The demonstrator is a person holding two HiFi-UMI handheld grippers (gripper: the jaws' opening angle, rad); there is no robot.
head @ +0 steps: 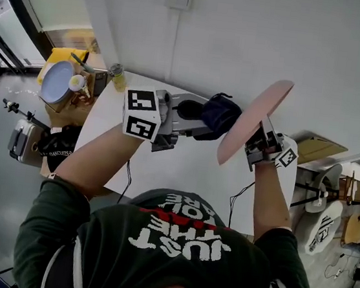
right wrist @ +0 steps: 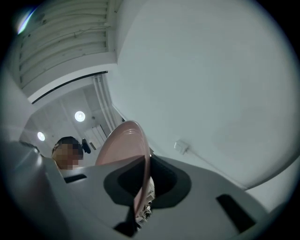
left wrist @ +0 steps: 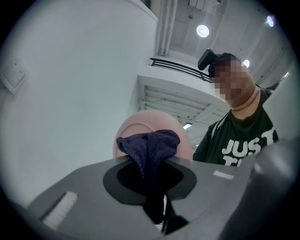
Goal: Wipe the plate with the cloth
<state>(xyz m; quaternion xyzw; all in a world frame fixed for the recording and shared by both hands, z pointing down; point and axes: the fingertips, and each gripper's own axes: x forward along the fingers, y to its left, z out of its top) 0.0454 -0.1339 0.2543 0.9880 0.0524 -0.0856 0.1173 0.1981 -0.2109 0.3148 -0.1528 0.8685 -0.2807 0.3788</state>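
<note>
A pink plate [head: 256, 119] is held up on edge over the white table [head: 184, 166], its rim pinched in my right gripper [head: 260, 143], which is shut on it. In the right gripper view the plate [right wrist: 123, 145] rises from between the jaws. My left gripper [head: 199, 119] is shut on a dark blue cloth [head: 220, 114], bunched at its tips and right beside the plate's face. In the left gripper view the cloth [left wrist: 150, 145] covers the lower middle of the plate [left wrist: 136, 126]; whether it touches cannot be told.
At the table's far left stand a yellow-green bottle [head: 117, 77] and a box holding a pale blue dish [head: 56, 82]. A wall with a switch plate [head: 178, 0] is behind the table. Bags and stands sit on the floor on both sides.
</note>
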